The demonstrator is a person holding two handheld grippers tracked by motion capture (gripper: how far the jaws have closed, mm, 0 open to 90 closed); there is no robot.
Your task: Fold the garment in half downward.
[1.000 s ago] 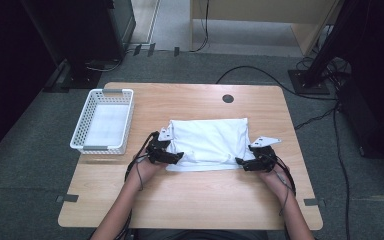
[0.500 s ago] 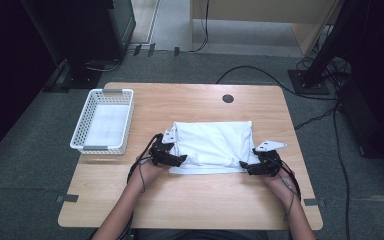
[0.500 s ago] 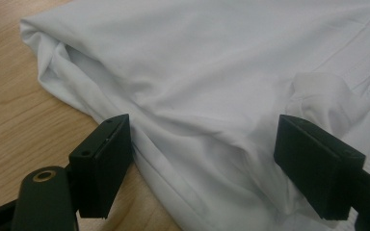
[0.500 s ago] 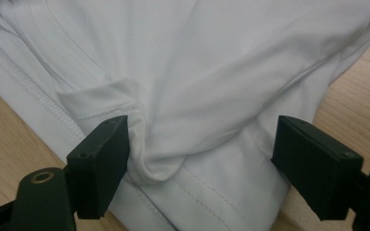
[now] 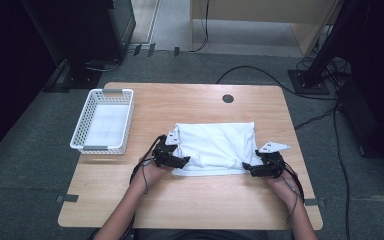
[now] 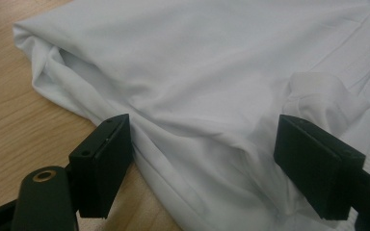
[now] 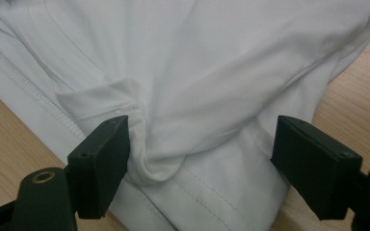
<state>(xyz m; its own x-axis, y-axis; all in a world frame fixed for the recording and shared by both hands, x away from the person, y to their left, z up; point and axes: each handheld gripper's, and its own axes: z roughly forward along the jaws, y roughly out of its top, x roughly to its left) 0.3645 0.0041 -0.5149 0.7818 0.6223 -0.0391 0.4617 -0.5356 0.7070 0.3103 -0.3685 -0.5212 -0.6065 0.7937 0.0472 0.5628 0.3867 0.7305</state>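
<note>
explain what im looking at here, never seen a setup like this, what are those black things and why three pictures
A person sits at a wooden table and holds a hand tool in each hand: a two-jaw clamp with its own small camera. The top picture comes from a camera fixed above the table. The other two come from the cameras on the left gripper and the right gripper, looking along their black jaws. On the table lie a folded white cloth and, to its left, a white basket. Both grippers are at the cloth's near edge with jaws spread wide, cloth bunched between them, so nothing is clamped yet.
</note>
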